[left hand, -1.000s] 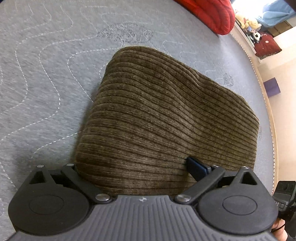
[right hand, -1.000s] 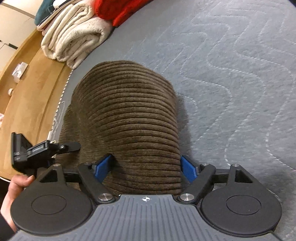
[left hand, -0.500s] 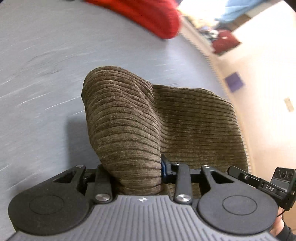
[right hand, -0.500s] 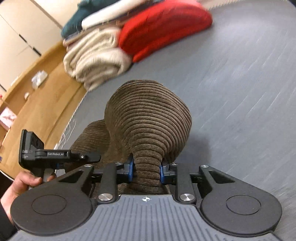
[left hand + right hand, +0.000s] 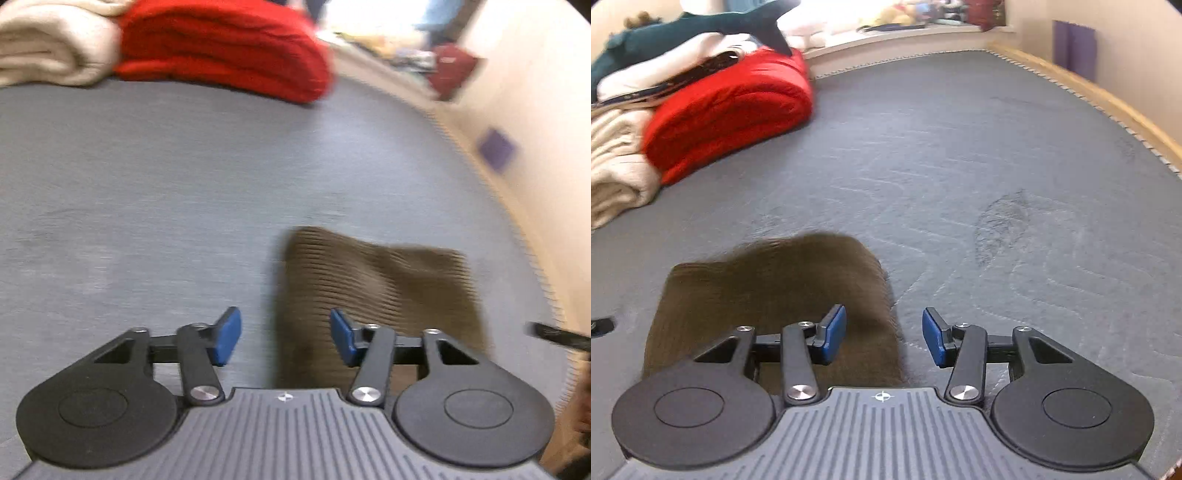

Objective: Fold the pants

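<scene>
**Both grippers let go, folded pants lying on the mattress**

Your left gripper (image 5: 285, 336) has just been opening and its jaws stand parted with nothing pinched between them; the blue pads (image 5: 229, 334) are clear of any cloth. In its view the brown corduroy pants (image 5: 380, 295) lie folded on the grey quilted mattress (image 5: 166, 192), from about 5 o'clock of the picture down behind the right-hand finger. The near left edge of the fabric shows through the gap between the fingers, lower down and apart from the pads. The picture is blurred, so the weave is hard to read.

Your right gripper (image 5: 884, 335) has likewise just been opening and grips nothing. Here the pants (image 5: 768, 288) lie at about 7 o'clock, flat on the mattress (image 5: 979, 155), with their right edge running beneath the left-hand pad (image 5: 836, 332).

At 10 to 11 o'clock in the right wrist view, well apart from the pants, a red folded blanket (image 5: 727, 110) rests against cream-coloured blankets (image 5: 617, 173). The left wrist view shows the same red blanket (image 5: 221, 48) at 12 o'clock.
</scene>
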A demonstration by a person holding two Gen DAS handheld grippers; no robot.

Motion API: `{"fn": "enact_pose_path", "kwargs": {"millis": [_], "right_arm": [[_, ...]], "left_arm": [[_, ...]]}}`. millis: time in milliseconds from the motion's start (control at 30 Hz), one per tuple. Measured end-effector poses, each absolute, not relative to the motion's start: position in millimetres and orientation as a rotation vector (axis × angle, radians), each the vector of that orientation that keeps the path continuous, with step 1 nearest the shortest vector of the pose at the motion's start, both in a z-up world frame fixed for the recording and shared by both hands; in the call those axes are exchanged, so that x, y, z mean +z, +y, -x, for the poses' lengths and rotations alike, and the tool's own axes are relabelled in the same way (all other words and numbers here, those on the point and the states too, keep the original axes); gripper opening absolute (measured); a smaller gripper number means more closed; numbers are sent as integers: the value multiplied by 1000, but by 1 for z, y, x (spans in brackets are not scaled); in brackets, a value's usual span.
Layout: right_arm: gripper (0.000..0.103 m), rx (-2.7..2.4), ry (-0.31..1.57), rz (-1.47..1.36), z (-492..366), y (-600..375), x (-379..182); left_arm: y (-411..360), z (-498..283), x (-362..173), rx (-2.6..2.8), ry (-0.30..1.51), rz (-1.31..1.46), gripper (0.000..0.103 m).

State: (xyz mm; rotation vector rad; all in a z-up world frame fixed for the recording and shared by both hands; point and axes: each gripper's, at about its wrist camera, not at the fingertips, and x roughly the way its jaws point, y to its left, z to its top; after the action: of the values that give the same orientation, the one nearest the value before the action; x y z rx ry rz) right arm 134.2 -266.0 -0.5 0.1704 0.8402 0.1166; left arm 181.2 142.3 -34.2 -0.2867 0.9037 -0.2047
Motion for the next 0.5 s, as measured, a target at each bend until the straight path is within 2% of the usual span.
{"fn": "enact_pose_path", "kwargs": {"millis": [33, 100, 133, 167, 267, 367, 500], "right_arm": [[49, 166, 842, -139, -131, -260, -2], [49, 271, 866, -82, -128, -242, -9], [49, 321, 877, -52, -128, -231, -13], [49, 374, 886, -3, -126, -220, -18], [45, 469, 960, 172, -127, -194, -43], [46, 504, 1043, 347, -125, -181, -73], [46, 526, 1073, 354, -135, -181, -58]], "left_arm": [[133, -178, -33, -254, 899, 254, 47], [116, -169, -35, -318, 892, 156, 44], [108, -168, -38, -346, 899, 107, 36], [100, -166, -44, -374, 918, 73, 31], [88, -156, -70, -422, 1010, 15, 28], [65, -149, -112, -374, 1187, -177, 22], [54, -142, -107, -366, 1174, -256, 22]]}}
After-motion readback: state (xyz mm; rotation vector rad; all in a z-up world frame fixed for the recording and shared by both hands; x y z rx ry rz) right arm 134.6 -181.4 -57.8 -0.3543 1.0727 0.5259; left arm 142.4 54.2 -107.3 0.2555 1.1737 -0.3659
